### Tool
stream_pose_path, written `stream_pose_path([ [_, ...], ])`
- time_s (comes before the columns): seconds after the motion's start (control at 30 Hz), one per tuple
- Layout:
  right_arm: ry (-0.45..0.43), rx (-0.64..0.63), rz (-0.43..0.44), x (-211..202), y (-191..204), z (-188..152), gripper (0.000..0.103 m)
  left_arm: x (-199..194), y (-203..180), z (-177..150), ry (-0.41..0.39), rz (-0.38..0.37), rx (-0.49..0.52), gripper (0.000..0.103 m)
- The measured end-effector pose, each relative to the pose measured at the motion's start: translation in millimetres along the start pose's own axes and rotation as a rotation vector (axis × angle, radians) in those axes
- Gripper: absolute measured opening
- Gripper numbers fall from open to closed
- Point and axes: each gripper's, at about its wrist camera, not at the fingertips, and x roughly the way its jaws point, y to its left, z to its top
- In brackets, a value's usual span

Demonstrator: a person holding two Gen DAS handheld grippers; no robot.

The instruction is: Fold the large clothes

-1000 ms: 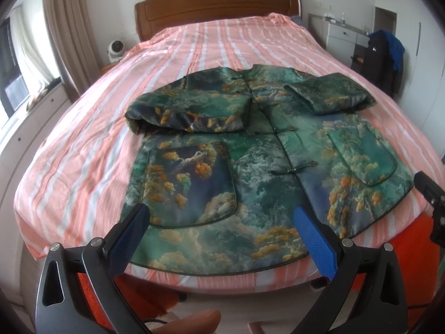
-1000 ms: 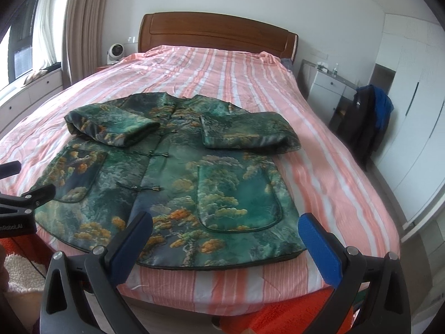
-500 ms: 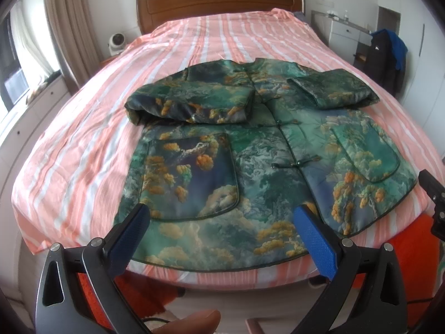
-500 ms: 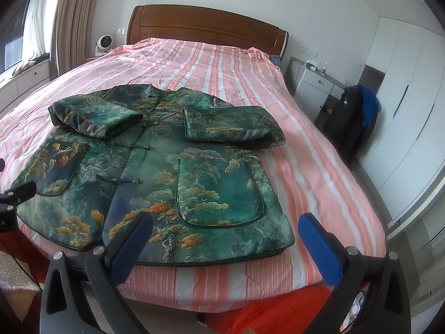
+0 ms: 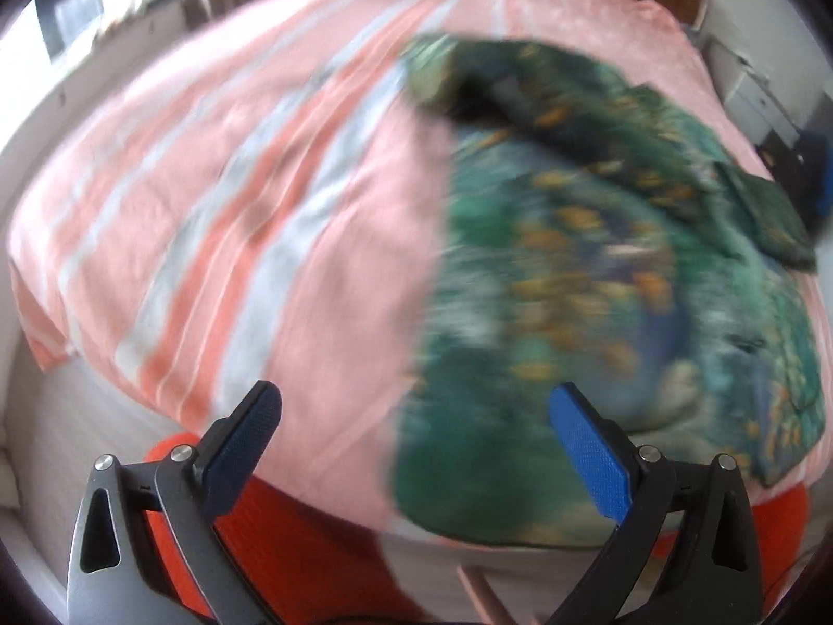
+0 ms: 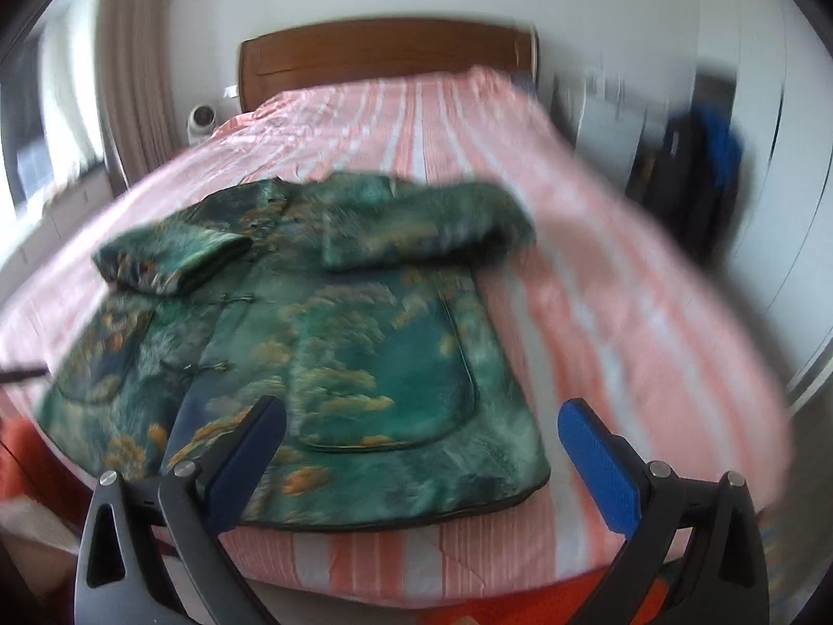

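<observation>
A large green jacket with orange and white tree print lies flat on the bed, front up, both sleeves folded across its chest. It also shows in the left wrist view, blurred, to the right. My left gripper is open and empty, low over the bed's near edge, by the jacket's lower left hem corner. My right gripper is open and empty, just above the jacket's lower right hem corner.
The bed has a pink striped cover and a wooden headboard. Curtain and window lie at the left, a white dresser and a dark chair with blue clothing at the right. Orange fabric hangs below the bed's near edge.
Both views are now blurred by motion. My left gripper has swung left and closer to the jacket's left hem corner. My right gripper has moved closer to the right hem corner. Both stay open.
</observation>
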Motion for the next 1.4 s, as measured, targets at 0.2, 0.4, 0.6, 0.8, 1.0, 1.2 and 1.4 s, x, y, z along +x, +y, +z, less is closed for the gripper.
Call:
stream_pose_path([
  [0.2,0.241,0.113,0.182,87.1,-70.7,-6.7,0.103,29.1,-10.8,-19.8,0.099,-0.158,0.037,0.102],
  [0.4,0.38,0.158,0.249,115.2,-74.2,-15.8,0.063,20.1,-43.8,-36.1,0.093,-0.148,0.112,0.014],
  [0.6,0.347,0.139,0.258,76.6,-59.8,-5.2,0.013,-12.9,-22.9,-22.2,0.045,-0.15,0.108,0.01],
  [0.8,0.356,0.099,0.267,45.6,-43.2,-30.8,0.012,3.3,-20.5,-35.8,0.084,-0.078,0.111,0.01],
  [1.0,0.375,0.196,0.216,70.1,-61.6,-51.7,0.025,7.6,-54.0,-32.2,0.031,0.042,0.169,0.027],
  [1.2,0.261,0.038,0.035,34.6,-59.8,-24.5,0.07,-39.8,-59.9,-20.4,-0.139,0.065,0.136,0.062],
  [1.4,0.055,-0.281,0.027,3.6,10.2,10.2,0.083,-87.0,-62.6,-3.4,-0.306,0.039,0.137,0.084],
])
